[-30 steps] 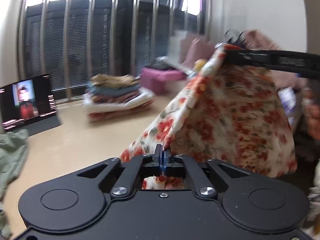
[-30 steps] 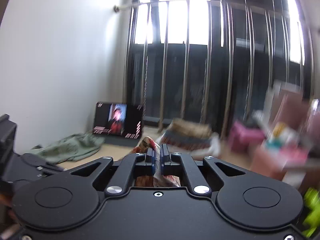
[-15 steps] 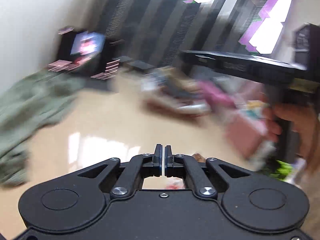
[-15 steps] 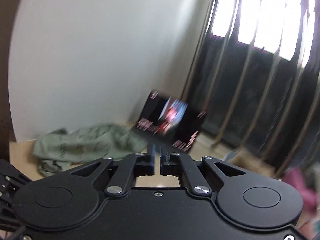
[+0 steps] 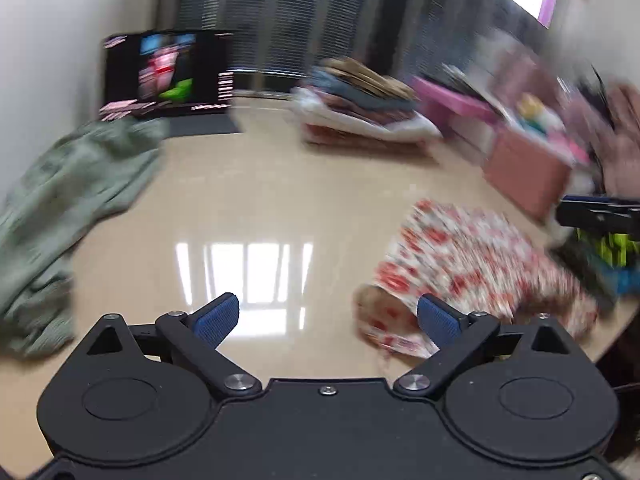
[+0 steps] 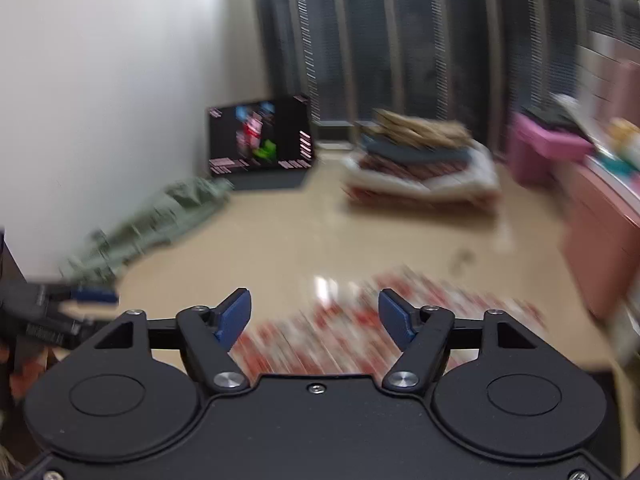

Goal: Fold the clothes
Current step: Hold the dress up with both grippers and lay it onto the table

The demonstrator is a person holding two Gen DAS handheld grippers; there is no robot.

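Overall blurred; no writing legible, laptop screen (image 5: 168, 70) included. Left gripper (image 5: 328, 316) jaws spread, empty. Right gripper (image 6: 316, 312) jaws spread, empty. Floral garment (image 5: 472, 268) lies on tan table (image 5: 260, 200), below both; green garment (image 5: 68, 196) far left.

A: Right gripper (image 6: 315, 312): jaws are being held wide, nothing between them.
B: Floral cloth (image 6: 384, 320) is lying flat on the table (image 6: 320, 240) just beyond them, blurred. Green garment (image 6: 152, 220) is being left far-left.
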